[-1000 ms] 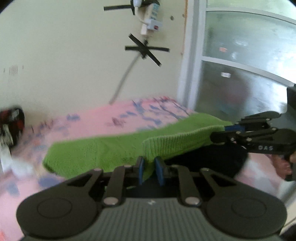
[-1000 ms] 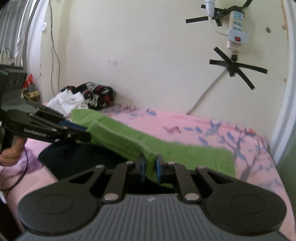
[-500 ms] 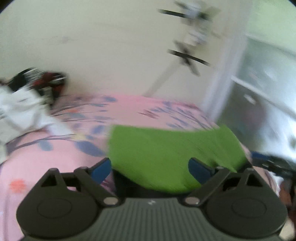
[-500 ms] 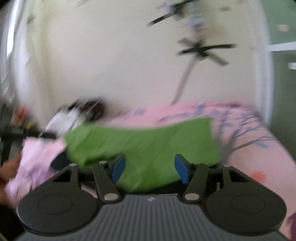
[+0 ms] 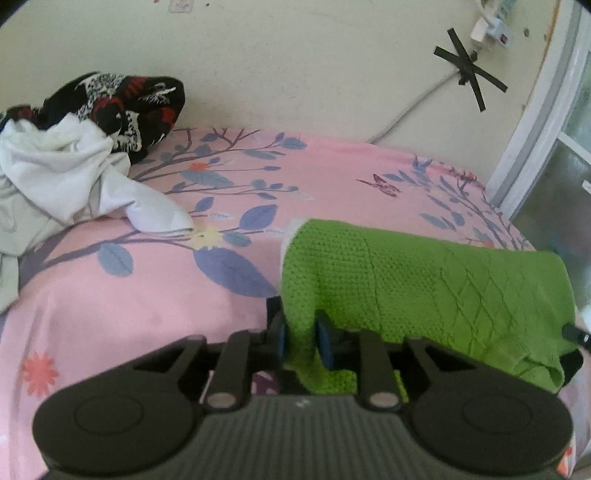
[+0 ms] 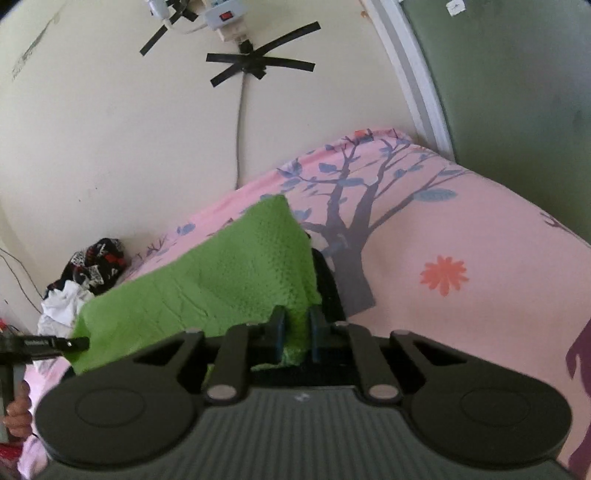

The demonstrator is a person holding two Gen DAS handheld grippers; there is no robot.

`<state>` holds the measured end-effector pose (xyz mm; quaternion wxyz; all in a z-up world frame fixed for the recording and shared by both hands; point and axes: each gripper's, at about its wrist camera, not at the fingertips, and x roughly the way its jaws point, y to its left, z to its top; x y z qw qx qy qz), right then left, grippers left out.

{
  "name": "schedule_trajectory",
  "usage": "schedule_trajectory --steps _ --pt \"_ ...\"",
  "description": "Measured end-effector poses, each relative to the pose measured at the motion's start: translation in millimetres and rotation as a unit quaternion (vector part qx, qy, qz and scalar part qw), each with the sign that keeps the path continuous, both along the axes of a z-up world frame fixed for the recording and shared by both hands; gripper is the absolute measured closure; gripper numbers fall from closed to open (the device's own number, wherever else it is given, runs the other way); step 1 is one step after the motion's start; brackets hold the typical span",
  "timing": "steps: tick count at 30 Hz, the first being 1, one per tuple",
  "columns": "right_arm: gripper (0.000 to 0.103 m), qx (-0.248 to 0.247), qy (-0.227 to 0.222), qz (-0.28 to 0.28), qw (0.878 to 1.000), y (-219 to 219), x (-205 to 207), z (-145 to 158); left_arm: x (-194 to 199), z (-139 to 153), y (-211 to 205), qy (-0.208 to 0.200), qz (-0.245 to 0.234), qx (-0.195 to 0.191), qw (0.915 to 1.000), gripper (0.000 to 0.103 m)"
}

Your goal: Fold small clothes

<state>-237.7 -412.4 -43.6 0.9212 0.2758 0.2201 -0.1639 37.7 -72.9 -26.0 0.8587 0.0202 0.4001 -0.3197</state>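
Observation:
A green knitted garment is held up over the pink floral bedsheet, stretched between both grippers. My left gripper is shut on its left edge, with green knit pinched between the blue pads. My right gripper is shut on the other edge of the same garment. A dark garment lies beneath it on the bed. The left gripper's tip also shows at the left of the right wrist view.
A heap of white cloth and black-red patterned cloth lies at the bed's far left against the wall. A taped cable and power strip hang on the wall. A window frame stands at the right.
Both grippers opened half a second ago and have shut again on new spots of the green garment. The garment now looks folded shorter, and both cameras have swung round.

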Motion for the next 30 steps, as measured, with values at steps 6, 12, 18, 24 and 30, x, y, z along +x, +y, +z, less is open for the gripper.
schedule_trajectory --steps 6,12,18,24,30 --pt "0.016 0.119 -0.073 0.007 0.99 -34.3 -24.5 15.1 -14.5 45.6 25.8 -0.033 0.012 -0.076 0.9964 0.069" --pt "0.021 0.179 -0.007 0.033 0.983 -45.8 20.1 -9.0 -14.9 38.0 -54.9 -0.007 -0.106 -0.065 0.9922 0.072" --pt "0.052 0.114 -0.005 0.033 0.993 -27.2 33.1 -8.8 -13.5 -2.3 -94.9 0.005 -0.118 -0.032 0.9925 0.077" --pt "0.078 0.143 -0.04 0.07 0.986 -16.7 40.8 28.0 -32.7 -3.4 -101.0 -0.049 -0.126 -0.003 0.9908 0.076" --pt "0.078 0.01 -0.07 0.198 0.978 71.6 86.5 102.0 -14.7 15.7 -38.6 0.009 -0.126 -0.116 0.9852 0.056"
